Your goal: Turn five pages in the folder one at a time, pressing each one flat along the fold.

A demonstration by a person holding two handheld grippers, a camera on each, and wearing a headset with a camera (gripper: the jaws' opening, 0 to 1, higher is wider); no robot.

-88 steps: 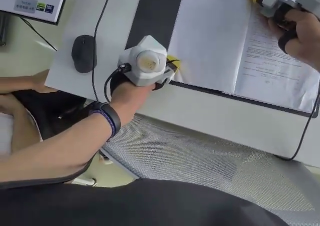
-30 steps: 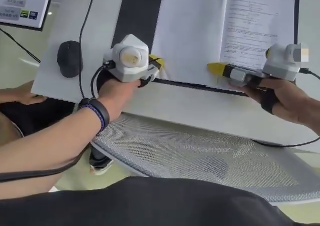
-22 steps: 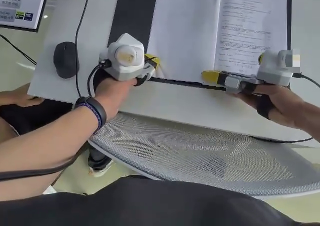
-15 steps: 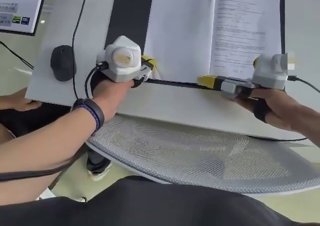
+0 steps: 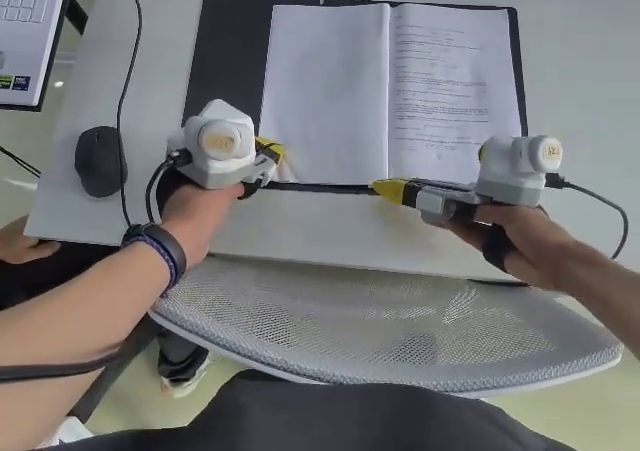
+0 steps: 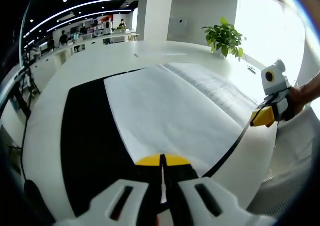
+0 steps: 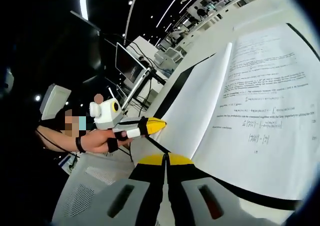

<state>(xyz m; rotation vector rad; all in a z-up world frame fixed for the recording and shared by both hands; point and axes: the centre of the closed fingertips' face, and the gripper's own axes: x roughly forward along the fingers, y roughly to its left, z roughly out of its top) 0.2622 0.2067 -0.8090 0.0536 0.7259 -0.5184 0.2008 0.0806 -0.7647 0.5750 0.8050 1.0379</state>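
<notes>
At the far left of the white tabletop point(image 5: 160, 31) a dark mouse point(image 5: 98, 159) lies with its cable point(image 5: 128, 81) running away toward the far edge. Just right of it, a hand wearing a dark wristband point(image 5: 155, 251) holds the left hand-held gripper point(image 5: 272, 153). Its yellow tips sit at the near left corner of the folder's blank page point(image 5: 325, 91). In the left gripper view the jaws are clenched, tip against tip, right at the near edge of that sheet; whether any paper is caught between them cannot be told. The black folder point(image 5: 225, 61) lies open and flat on the tabletop, its left cover bare beside the blank page. A printed page point(image 5: 455, 81) lies to the right of the central fold point(image 5: 388, 91). The right hand-held gripper point(image 5: 385, 188) is held low at the folder's near edge and points left, with its yellow tips close to the near end of the fold. In the right gripper view its jaws are likewise clenched with nothing seen between them, and they hover just over the folder's black near border. The two grippers are apart, with the width of the blank page between them. On the near side of the tabletop is the grey mesh back of a chair point(image 5: 380, 321).
</notes>
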